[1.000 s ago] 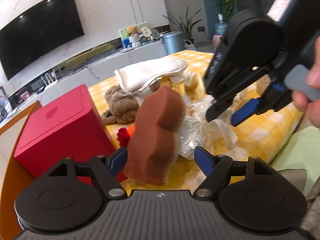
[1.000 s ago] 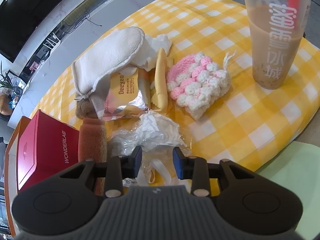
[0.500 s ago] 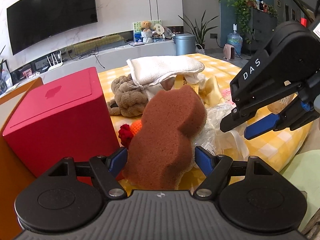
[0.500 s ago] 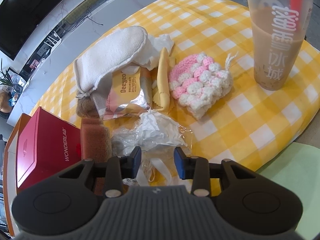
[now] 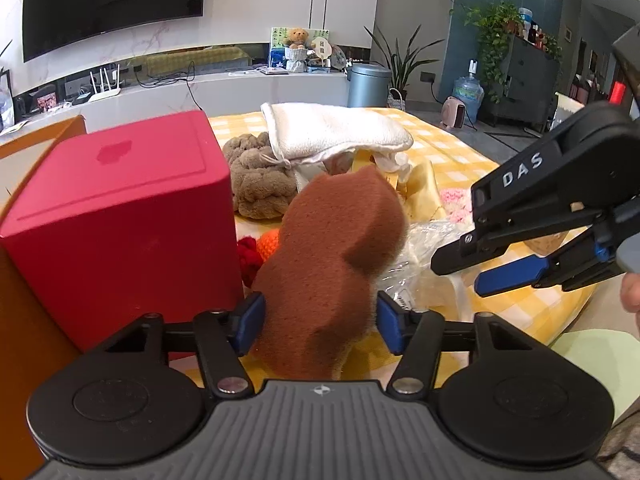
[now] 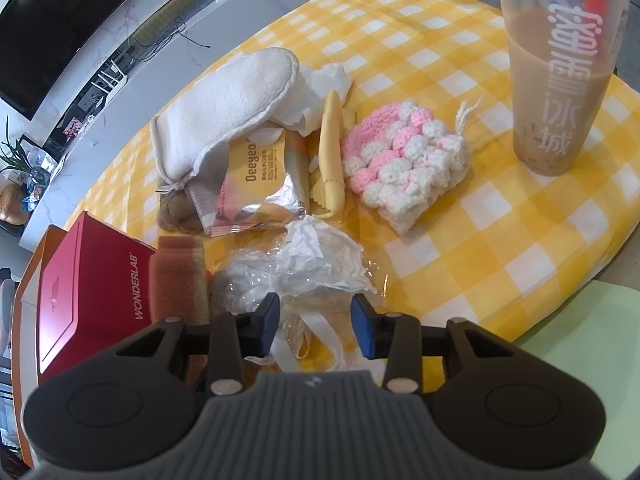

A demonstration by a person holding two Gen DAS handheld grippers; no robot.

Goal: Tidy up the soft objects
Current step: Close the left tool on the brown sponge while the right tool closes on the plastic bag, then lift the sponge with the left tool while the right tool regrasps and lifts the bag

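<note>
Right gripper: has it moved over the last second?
Barely. Right gripper, open, hangs over the crumpled plastic bag; milk tea cup shifted only slightly in frame.

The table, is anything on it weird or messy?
Yes. The soft things lie in a jumble: the white mitt rests on top of the snack packet, and crumpled plastic wrap sits among them. The drink cup stands upright, nothing spilled.

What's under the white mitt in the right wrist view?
The white mitt overlaps a foil snack packet, white crumpled paper and a brown plush. Anything else beneath it is hidden.
</note>
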